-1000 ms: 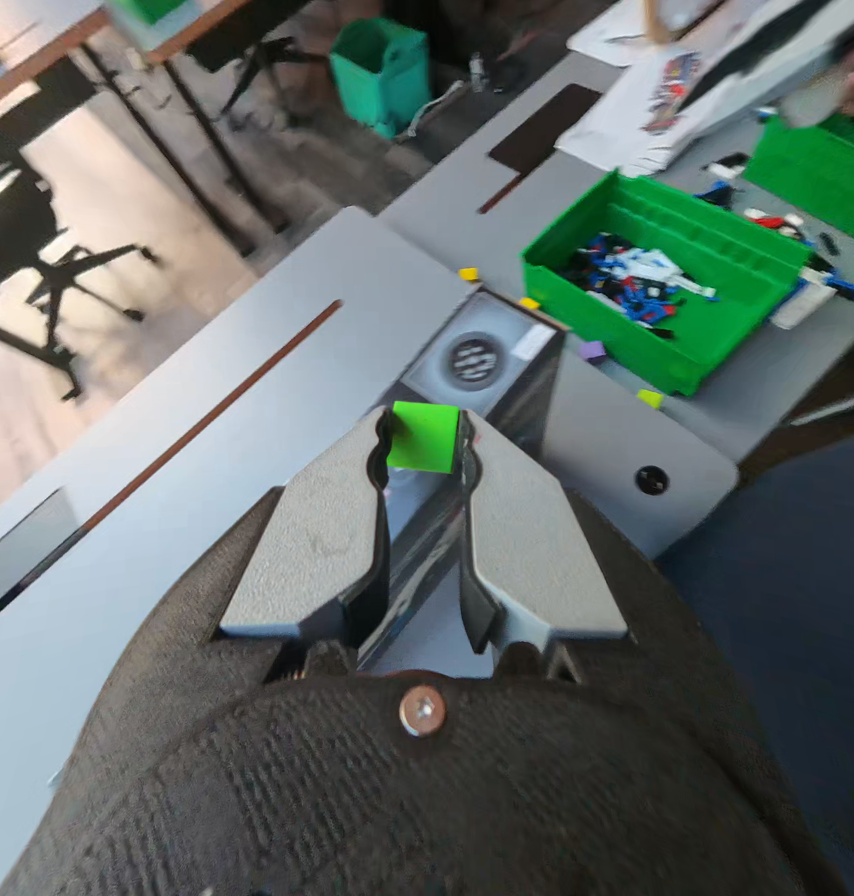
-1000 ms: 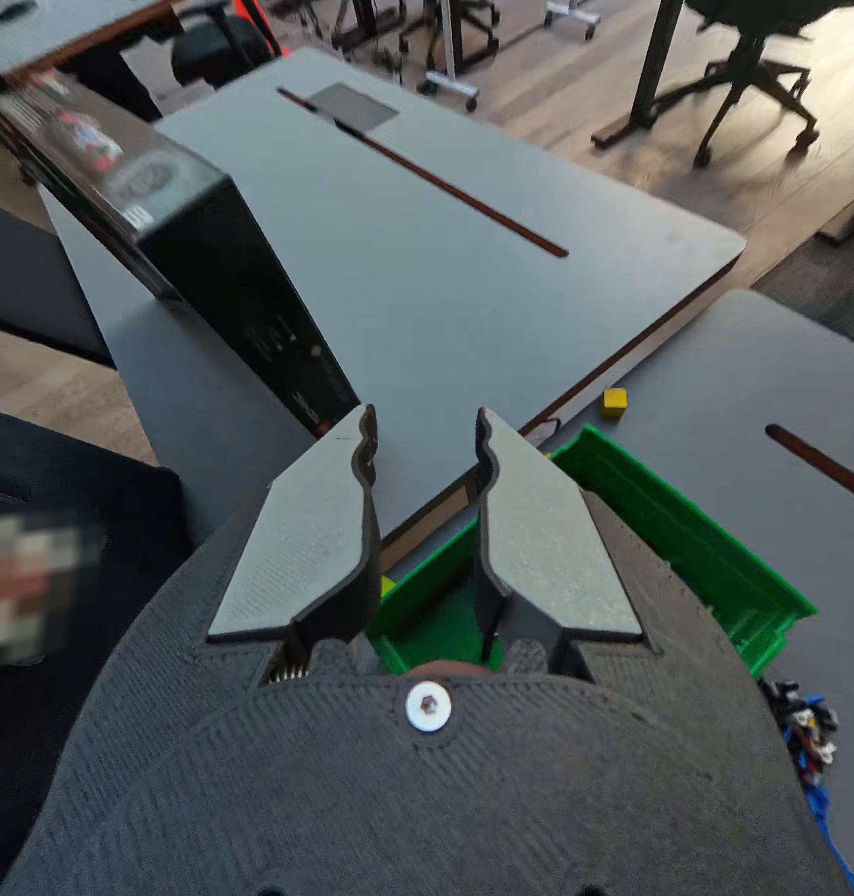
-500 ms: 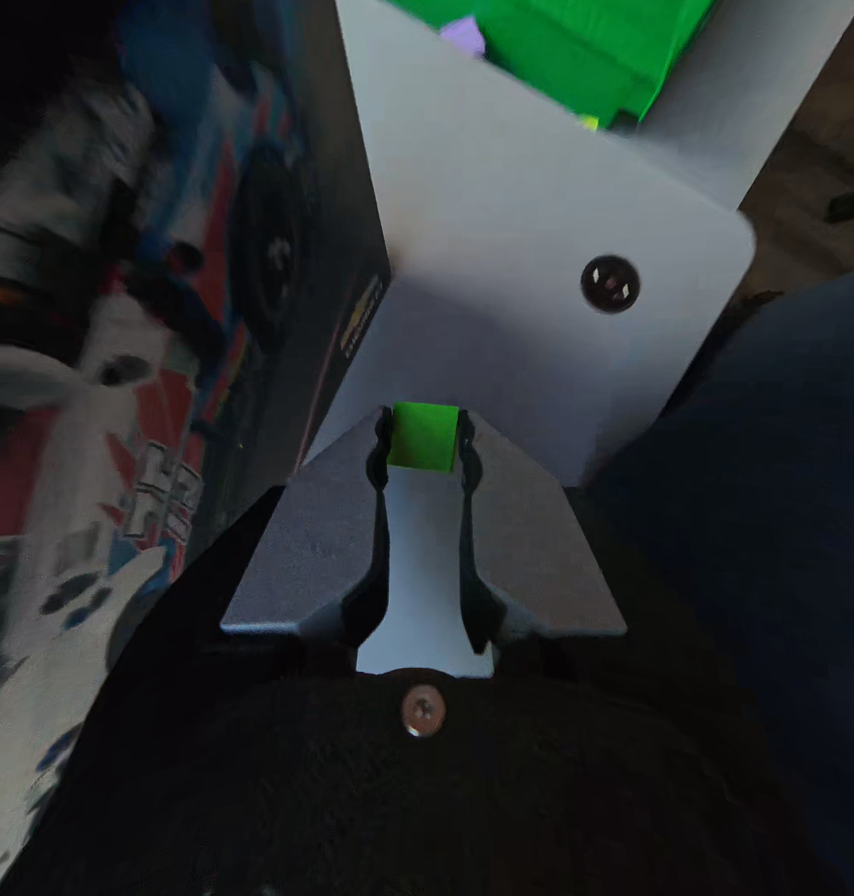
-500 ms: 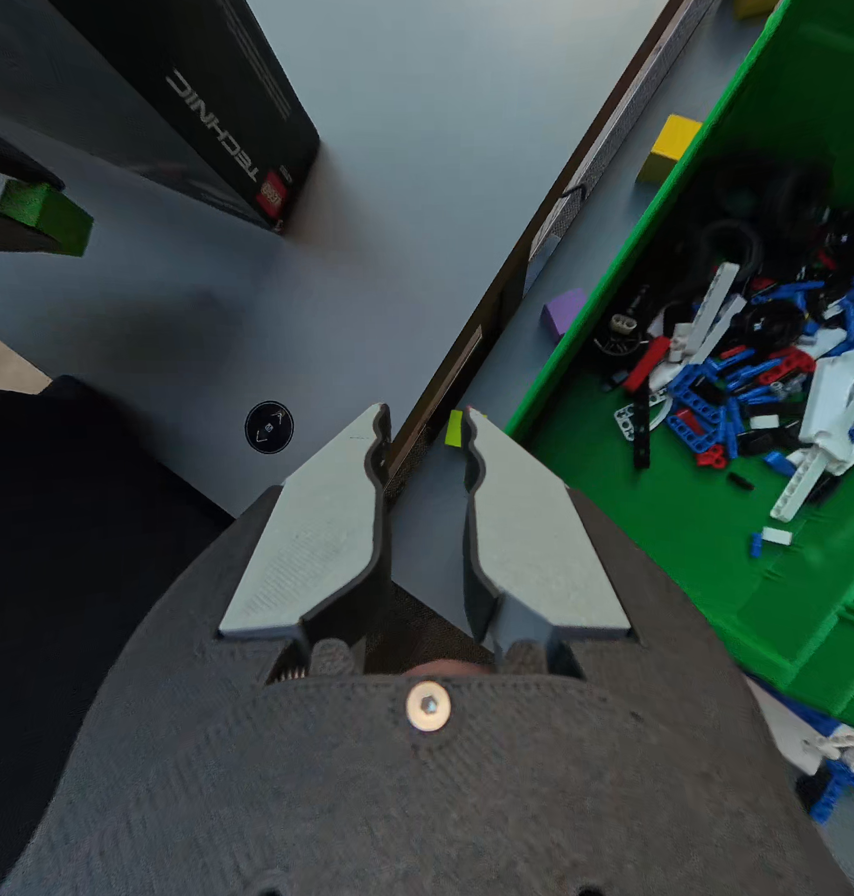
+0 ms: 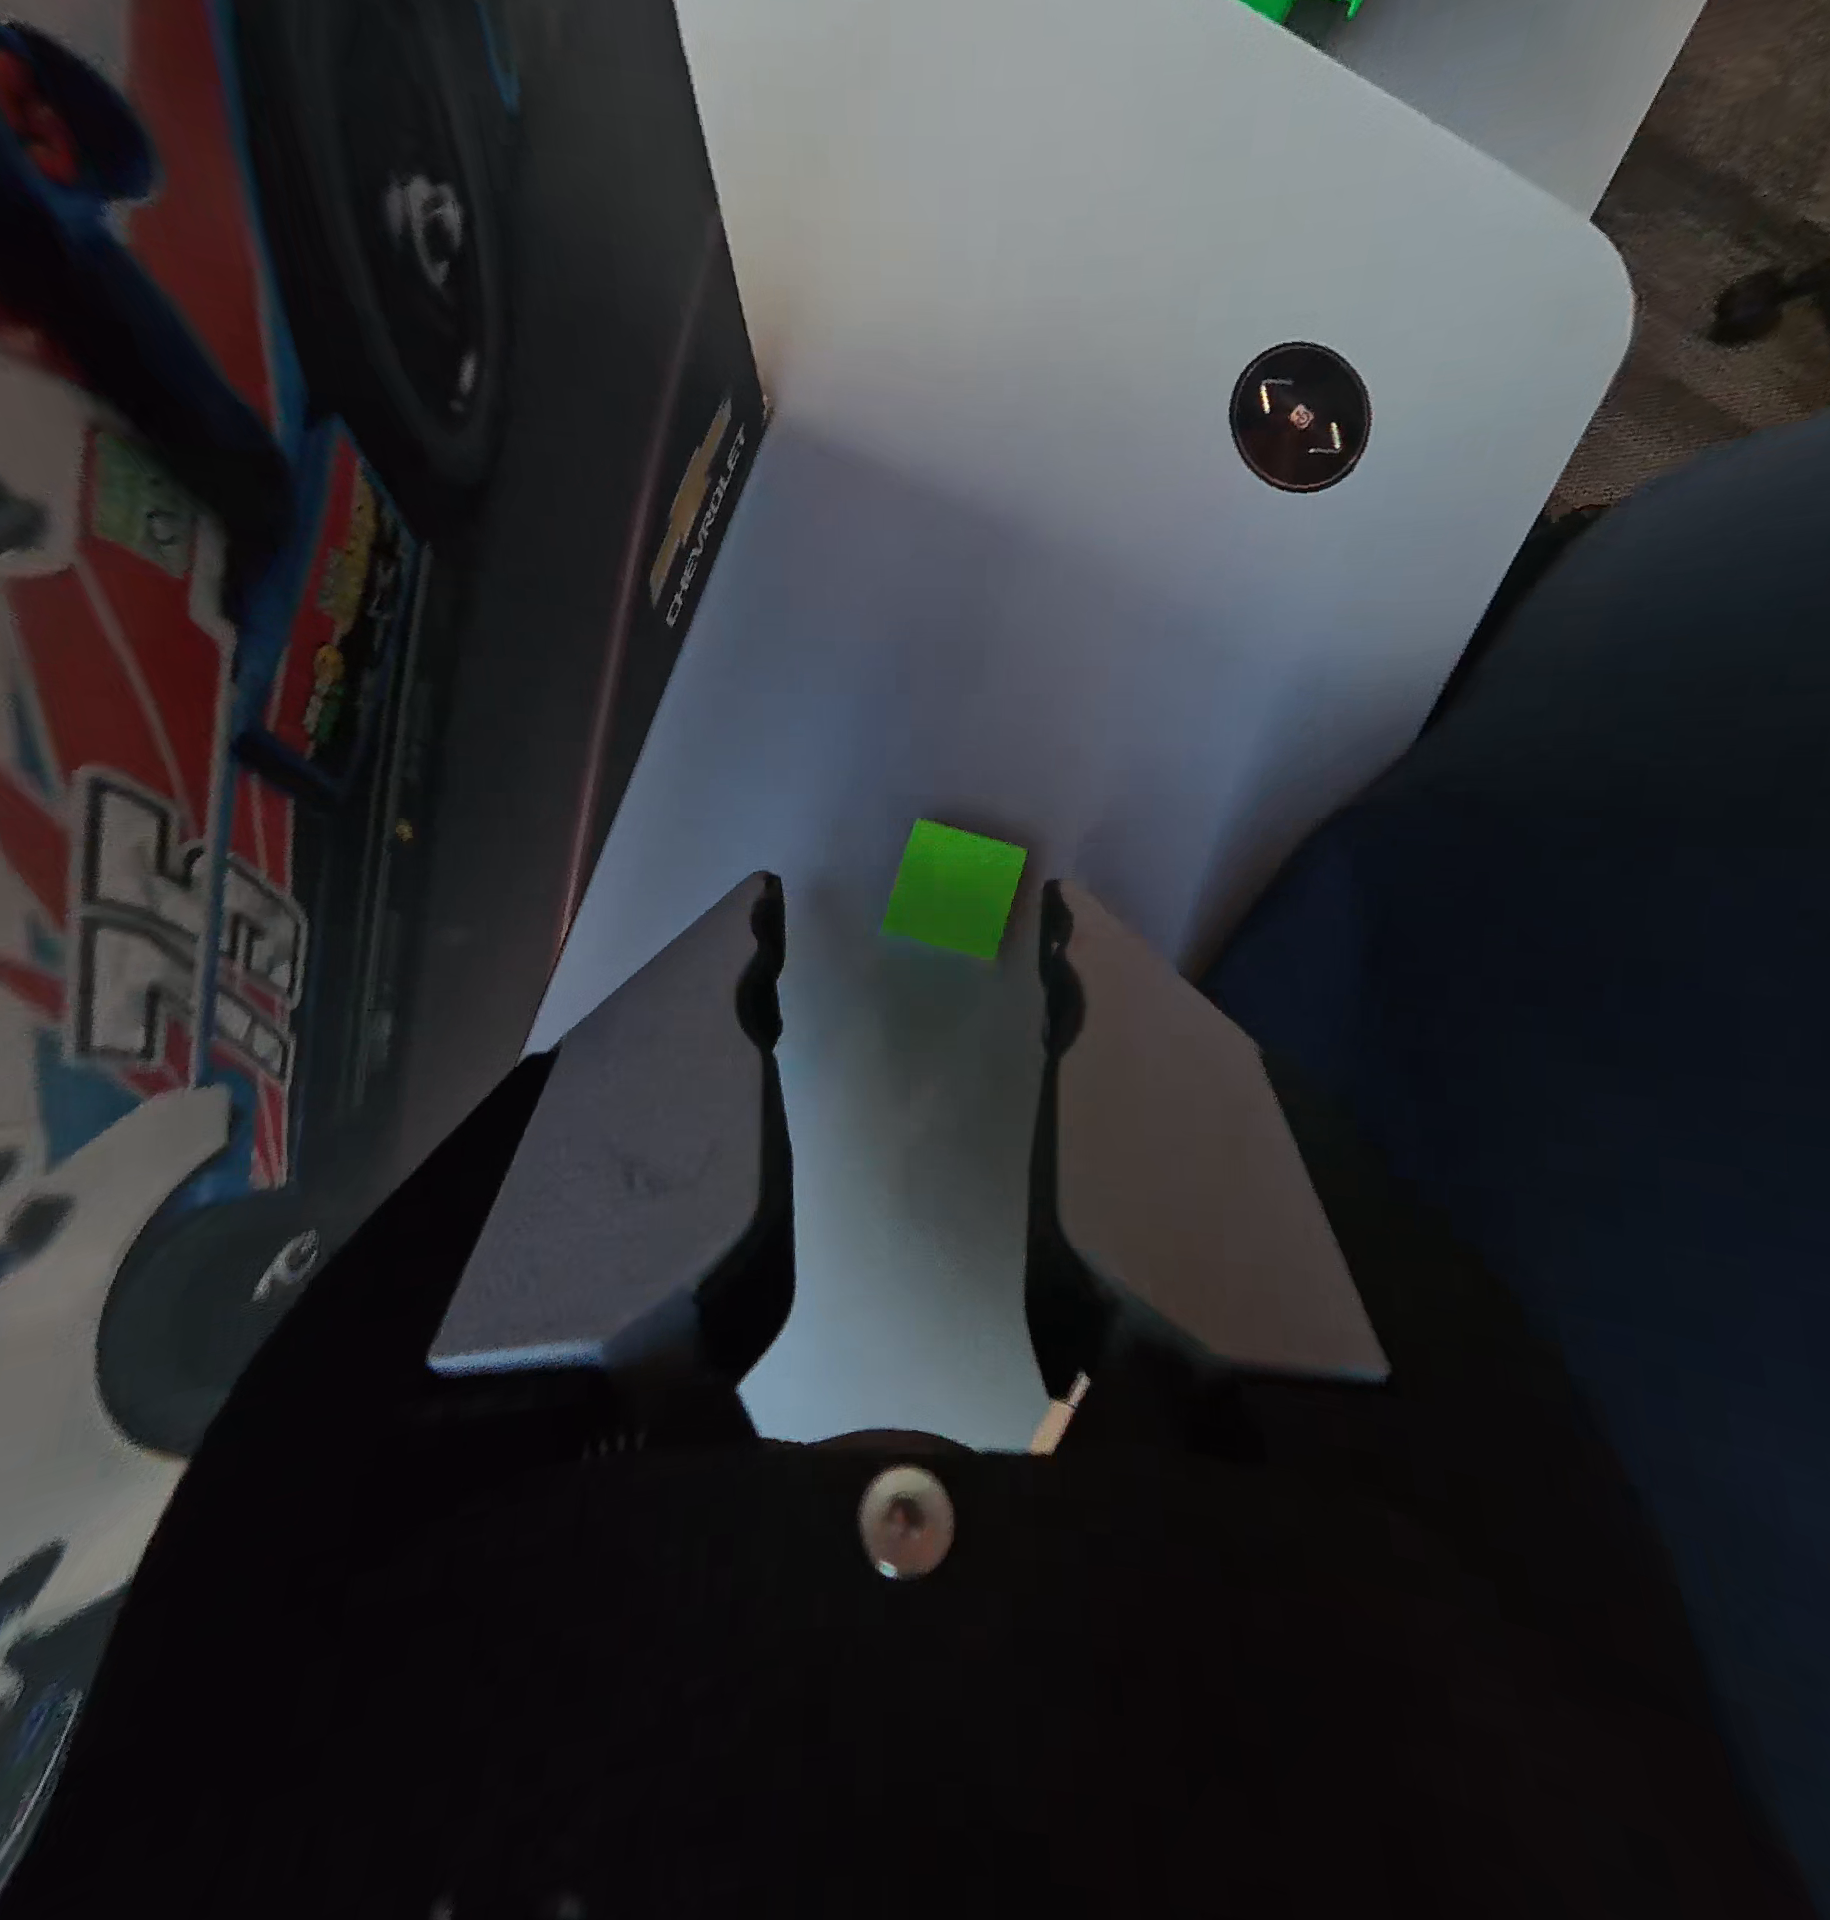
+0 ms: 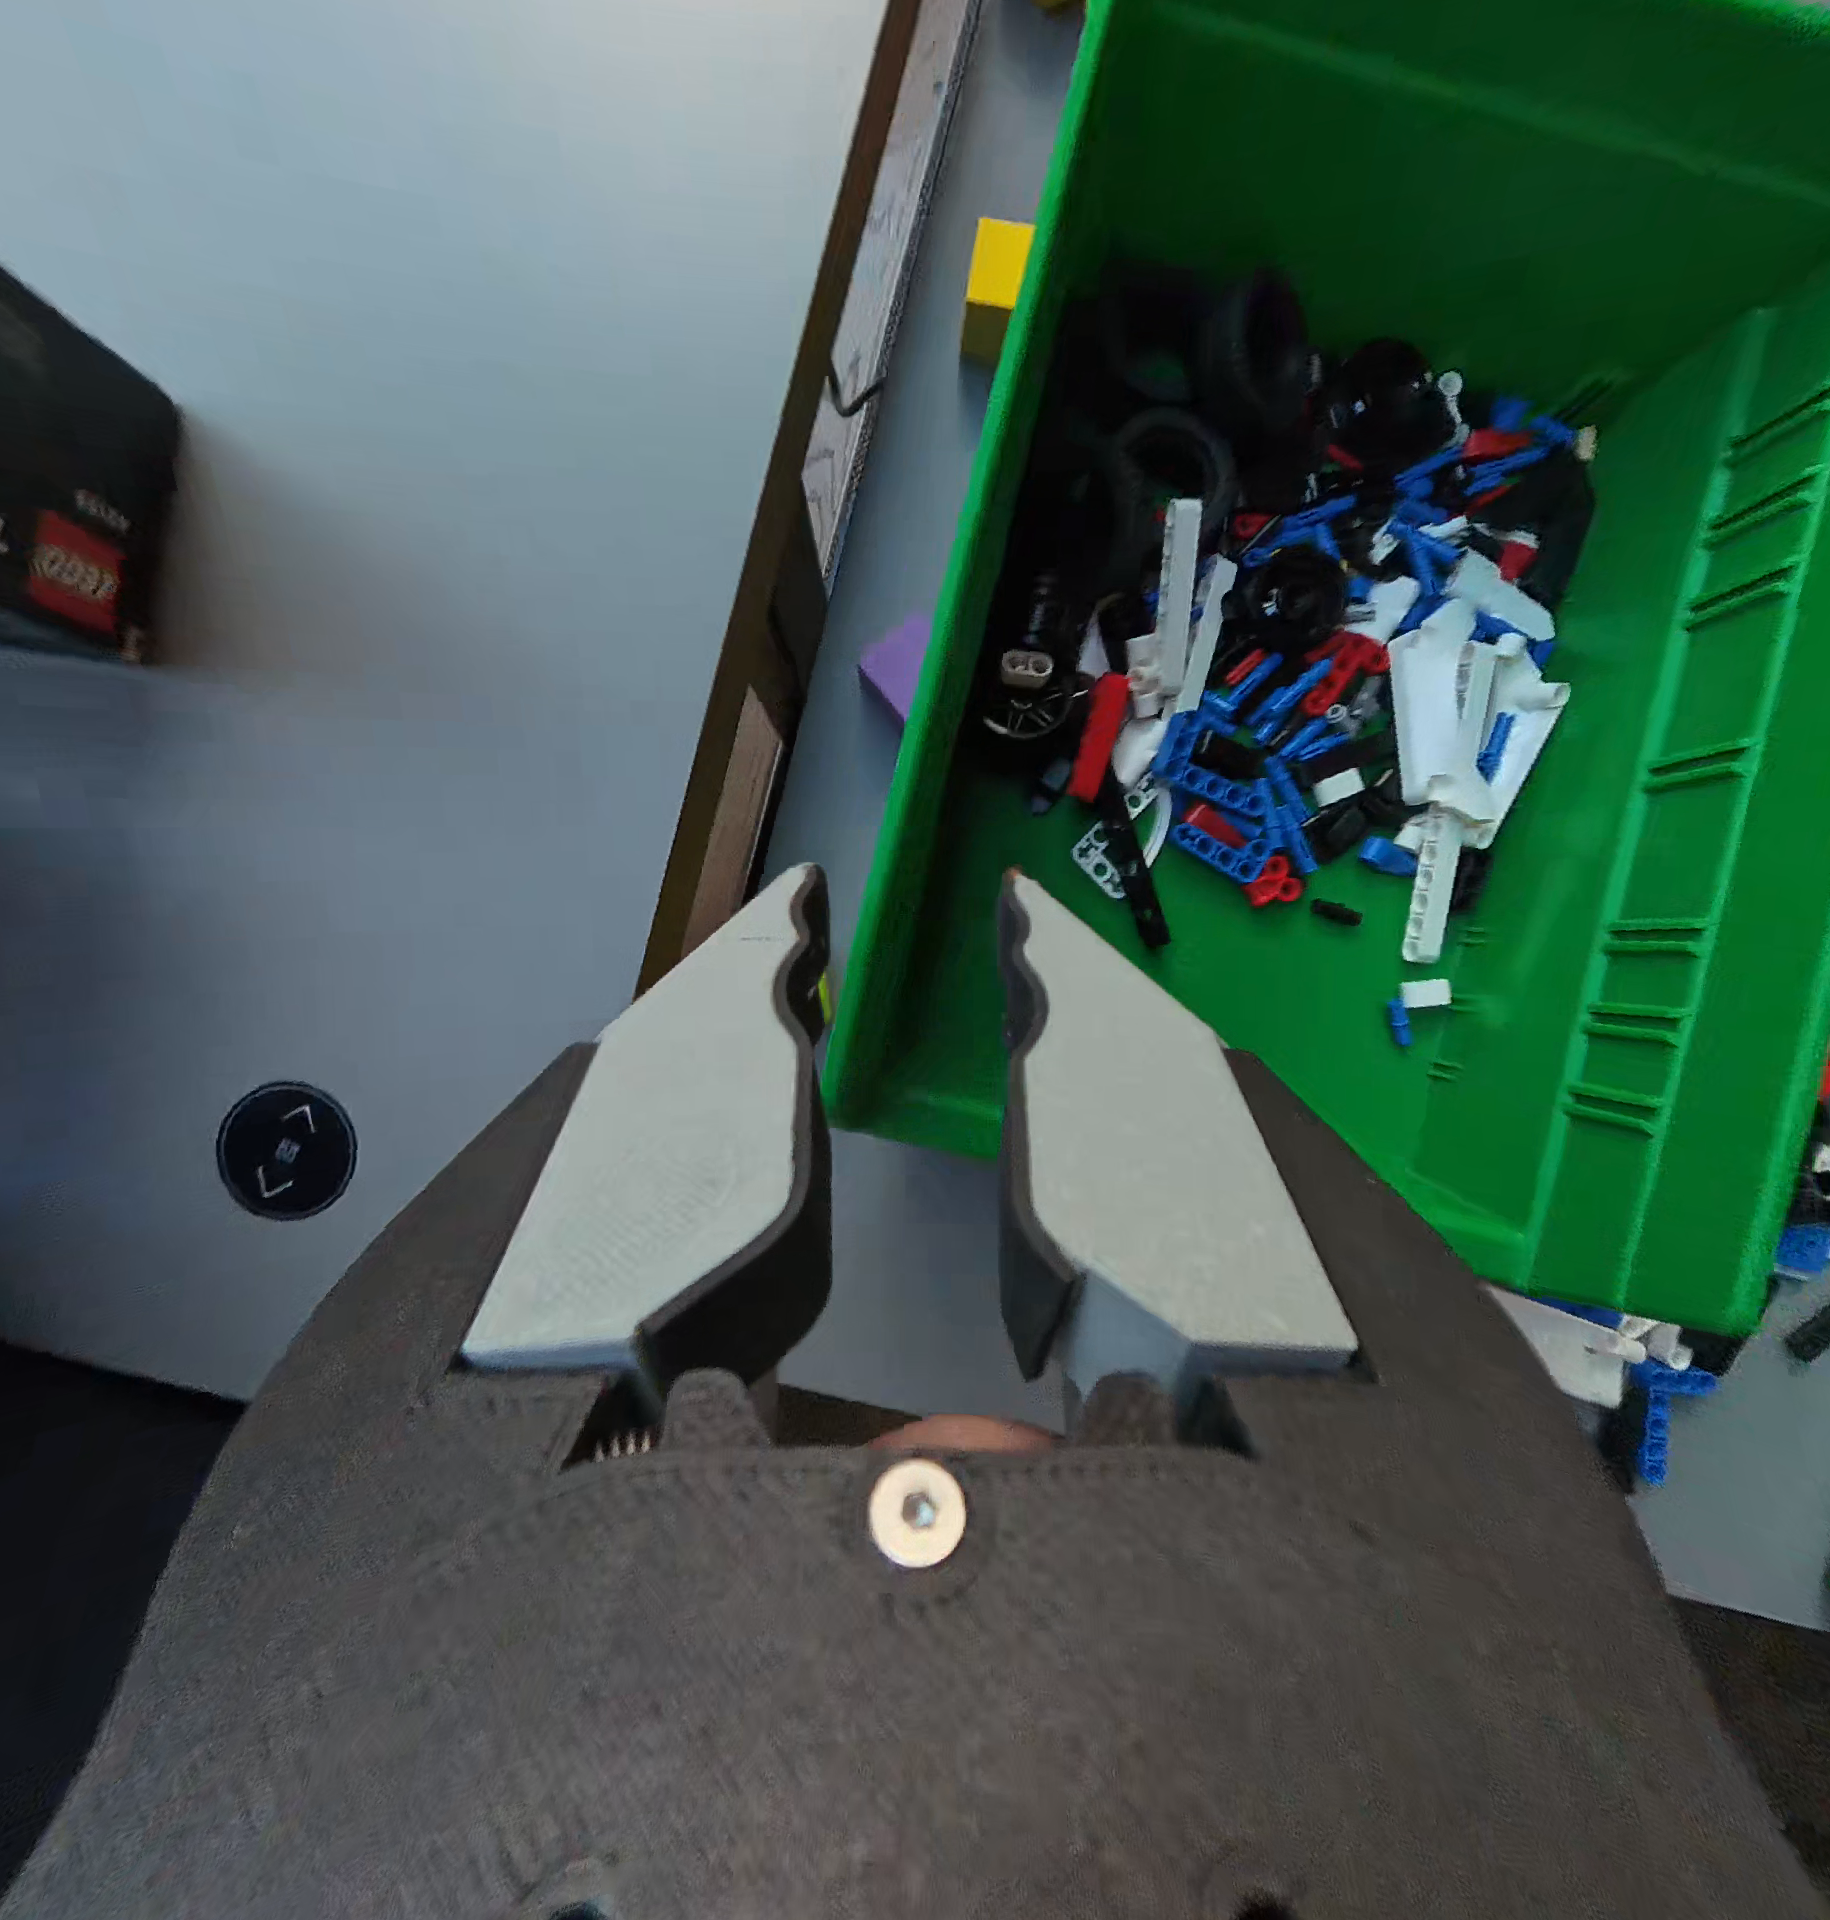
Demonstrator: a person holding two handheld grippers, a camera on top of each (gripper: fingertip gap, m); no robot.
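In the left wrist view my left gripper point(image 5: 906, 914) is open, low over the grey table point(image 5: 1046, 416). A bright green cube point(image 5: 955, 902) lies on the table just ahead of the fingertips, nearer the right finger, with a gap to both pads. In the right wrist view my right gripper point(image 6: 911, 914) is open and empty. It hovers over the near left wall of a green bin point(image 6: 932, 665) holding a pile of blue, white, black and red building pieces point(image 6: 1306, 665). A yellow-green bit point(image 6: 820, 992) peeks out beside its left finger.
A black toy box with a racing car picture point(image 5: 371, 416) stands close on the left; it also shows in the right wrist view point(image 6: 49, 499). A round black disc point(image 5: 1298, 414) sits in the table. A yellow cube point(image 6: 997, 272) and a purple cube point(image 6: 895, 660) lie beside the bin. About 30 cm separates my left fingertips from my right.
My left gripper was shut on the green cube; it has opened and the cube now lies on the table. My right gripper has moved right, over the bin's wall.
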